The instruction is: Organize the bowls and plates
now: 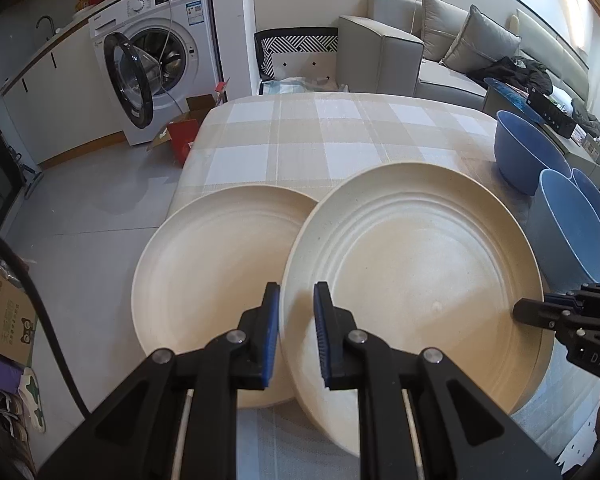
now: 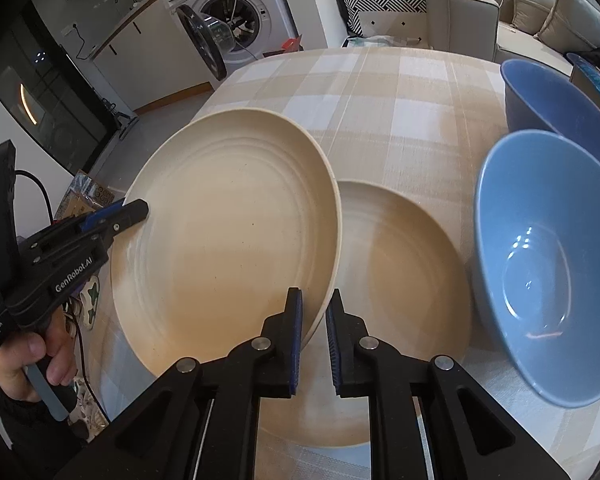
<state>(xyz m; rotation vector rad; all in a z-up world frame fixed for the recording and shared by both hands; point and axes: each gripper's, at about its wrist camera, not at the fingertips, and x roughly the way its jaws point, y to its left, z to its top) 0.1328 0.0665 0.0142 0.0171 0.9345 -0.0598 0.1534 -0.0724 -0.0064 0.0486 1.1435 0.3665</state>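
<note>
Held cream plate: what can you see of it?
The held plate is round, cream, matte and faintly speckled, with concentric ridges inside a raised rim, and empty. It hangs tilted over the checked tablecloth. The left gripper and right gripper clamp opposite rim edges. It partly covers another cream plate.

— What colours am I looking at past my fingers?

— The plate I hold is cream, ringed with faint ridges, and the second plate just beside it is the same cream. Beyond the held plate stand the bowls, plain blue.

— And the cloth?

— The tablecloth beneath the plate is checked, beige and white. My left gripper and right gripper are black with blue pads.
</note>
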